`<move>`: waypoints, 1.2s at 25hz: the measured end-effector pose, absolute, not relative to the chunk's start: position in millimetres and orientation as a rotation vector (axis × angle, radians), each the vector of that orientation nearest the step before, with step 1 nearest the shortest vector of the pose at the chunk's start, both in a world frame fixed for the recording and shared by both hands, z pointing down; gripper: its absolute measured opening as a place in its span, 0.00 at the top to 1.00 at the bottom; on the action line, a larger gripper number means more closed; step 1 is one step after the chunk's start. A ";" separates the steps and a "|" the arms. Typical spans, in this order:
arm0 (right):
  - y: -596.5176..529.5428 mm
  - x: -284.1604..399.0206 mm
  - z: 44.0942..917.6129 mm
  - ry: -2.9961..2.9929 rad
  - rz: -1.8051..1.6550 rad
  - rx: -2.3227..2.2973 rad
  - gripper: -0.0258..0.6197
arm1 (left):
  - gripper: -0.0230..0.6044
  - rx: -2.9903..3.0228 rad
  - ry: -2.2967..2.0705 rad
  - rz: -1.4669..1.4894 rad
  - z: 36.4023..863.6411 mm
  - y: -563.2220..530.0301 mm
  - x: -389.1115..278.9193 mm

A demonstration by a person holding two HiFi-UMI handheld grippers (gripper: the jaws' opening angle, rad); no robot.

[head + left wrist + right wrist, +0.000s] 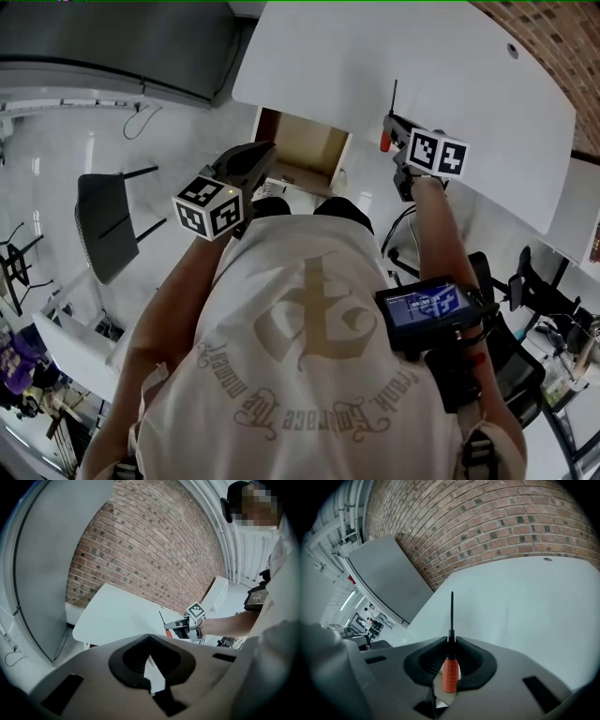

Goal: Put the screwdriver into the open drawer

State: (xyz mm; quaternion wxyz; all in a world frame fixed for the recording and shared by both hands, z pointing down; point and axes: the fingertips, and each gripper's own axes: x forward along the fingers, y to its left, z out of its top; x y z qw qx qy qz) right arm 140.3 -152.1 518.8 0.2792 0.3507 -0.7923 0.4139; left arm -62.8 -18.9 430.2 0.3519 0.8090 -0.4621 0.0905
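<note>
The screwdriver (pixel 387 127) has an orange handle (pixel 450 674) and a thin black shaft (pixel 451 613). My right gripper (pixel 451 639) is shut on it where shaft meets handle, with the shaft pointing forward over the white table (pixel 422 66). In the head view the right gripper (pixel 389 122) hovers at the table's near edge, to the right of the open drawer (pixel 309 145). The drawer's brown inside shows under the tabletop. My left gripper (pixel 267 150) hangs by the drawer's left front corner; its tips (pixel 149 635) meet with nothing between them. The left gripper view shows the right gripper (pixel 169 626) with the screwdriver (pixel 161 619).
A brick wall (pixel 553 37) runs behind the table. A black chair (pixel 103 225) stands on the floor at left, and a grey panel (pixel 112 42) lies at the far left. Another dark chair (pixel 525 281) and a small screen (pixel 429 305) at the person's waist are at right.
</note>
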 end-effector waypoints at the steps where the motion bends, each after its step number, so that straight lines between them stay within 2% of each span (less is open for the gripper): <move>1: -147.5 135.4 518.2 -2.125 1.125 0.948 0.86 | 0.93 2.098 -1.187 0.234 430.2 -17.2 -67.9; 12: -94.8 90.8 522.1 -2.112 1.216 1.050 0.86 | 0.93 2.161 -1.050 0.266 439.8 -4.2 -109.7; 19: -40.9 32.8 507.2 -2.100 1.245 1.141 0.86 | 0.93 2.231 -0.947 0.292 430.0 26.8 -167.4; 30: -12.3 45.3 528.8 -2.061 1.321 1.164 0.86 | 0.93 2.234 -0.883 0.303 453.3 27.8 -154.9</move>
